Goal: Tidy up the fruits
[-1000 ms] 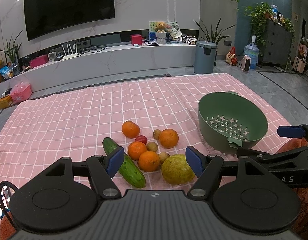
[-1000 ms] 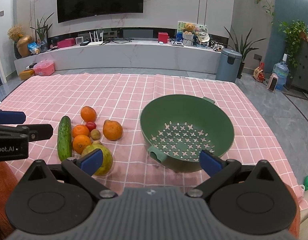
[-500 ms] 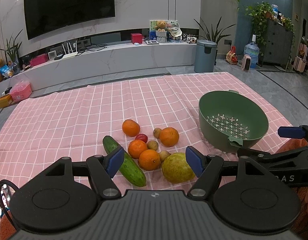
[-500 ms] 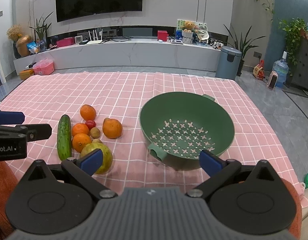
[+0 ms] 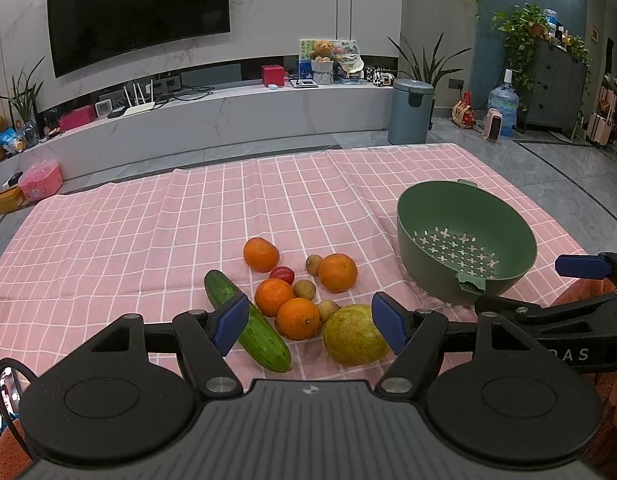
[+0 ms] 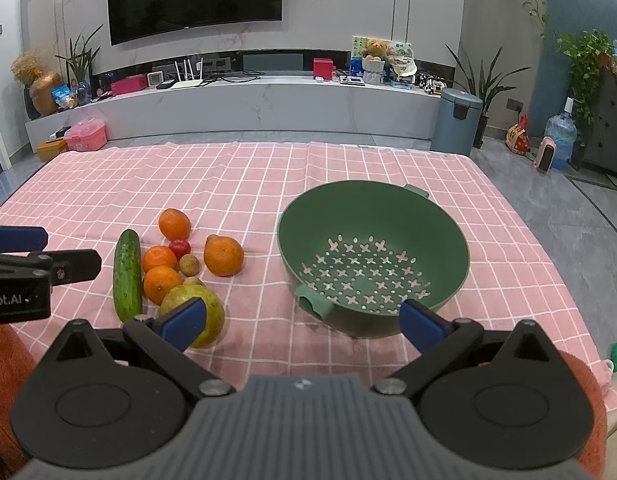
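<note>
Orange citrus, bumpy green cucumber, perforated green colander

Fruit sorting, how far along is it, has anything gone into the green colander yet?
Nothing looks done: the green colander is empty. Nothing is in hand either; the left claw and right claw are both open and hold nothing. Everything is left: the oranges, cucumber, small red fruit, small brownish fruits and large yellow-green fruit lie clustered on the pink checked cloth.

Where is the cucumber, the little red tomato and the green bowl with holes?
cucumber (image 5: 250,322), left wrist view, middle of its body.
little red tomato (image 6: 179,246), right wrist view, its top.
green bowl (image 6: 372,210), right wrist view, inner back wall.
</note>
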Available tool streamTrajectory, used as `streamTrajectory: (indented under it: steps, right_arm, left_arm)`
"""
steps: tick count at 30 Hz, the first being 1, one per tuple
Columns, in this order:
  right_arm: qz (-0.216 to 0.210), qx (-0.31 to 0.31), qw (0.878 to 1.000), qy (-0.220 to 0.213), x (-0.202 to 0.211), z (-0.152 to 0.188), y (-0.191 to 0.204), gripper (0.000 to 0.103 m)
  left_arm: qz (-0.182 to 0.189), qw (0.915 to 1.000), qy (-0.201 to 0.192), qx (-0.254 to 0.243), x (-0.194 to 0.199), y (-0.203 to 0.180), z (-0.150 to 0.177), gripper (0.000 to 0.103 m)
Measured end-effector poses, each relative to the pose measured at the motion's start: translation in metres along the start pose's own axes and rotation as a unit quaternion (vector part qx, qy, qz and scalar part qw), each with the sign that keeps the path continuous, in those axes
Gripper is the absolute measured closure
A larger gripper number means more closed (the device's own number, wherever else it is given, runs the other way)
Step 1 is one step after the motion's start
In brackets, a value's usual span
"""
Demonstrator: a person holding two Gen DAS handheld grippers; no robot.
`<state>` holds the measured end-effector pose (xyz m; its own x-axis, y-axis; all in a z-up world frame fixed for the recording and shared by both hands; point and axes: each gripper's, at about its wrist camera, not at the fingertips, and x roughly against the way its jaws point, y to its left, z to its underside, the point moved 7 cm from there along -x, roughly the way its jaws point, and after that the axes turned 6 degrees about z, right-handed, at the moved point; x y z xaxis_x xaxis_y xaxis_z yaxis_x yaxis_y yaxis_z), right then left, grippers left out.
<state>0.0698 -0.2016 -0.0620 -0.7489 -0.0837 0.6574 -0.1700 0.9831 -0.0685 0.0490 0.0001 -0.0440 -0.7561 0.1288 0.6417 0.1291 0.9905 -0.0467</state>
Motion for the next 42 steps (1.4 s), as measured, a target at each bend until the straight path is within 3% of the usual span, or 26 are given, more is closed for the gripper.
streamTrajectory:
  steps: [13, 24, 35, 40, 42]
  right_arm:
    - [-0.001, -0.003, 1.0, 0.003, -0.002, 0.001, 0.001, 0.004]
    - [-0.055, -0.003, 0.998, 0.002, -0.013, -0.002, 0.017, 0.004]
    - [-0.089, 0.061, 0.994, -0.001, -0.048, -0.013, 0.06, 0.005]
    - [-0.119, 0.066, 0.99, 0.033, -0.072, -0.009, 0.081, 0.006]
    - [-0.123, 0.056, 0.99, 0.046, -0.081, -0.007, 0.086, 0.017]
  left_arm:
    - [0.0, 1.0, 0.002, 0.002, -0.001, -0.001, 0.0, 0.02]
    - [-0.009, 0.9999, 0.008, -0.003, -0.005, 0.01, -0.007, 0.021]
    - [-0.005, 0.9975, 0.052, 0.046, -0.035, 0.049, -0.014, 0.021]
    - [0.01, 0.9932, 0.074, 0.09, -0.05, 0.068, -0.004, 0.021]
    - [0.016, 0.9898, 0.085, 0.114, -0.056, 0.077, 0.003, 0.021]
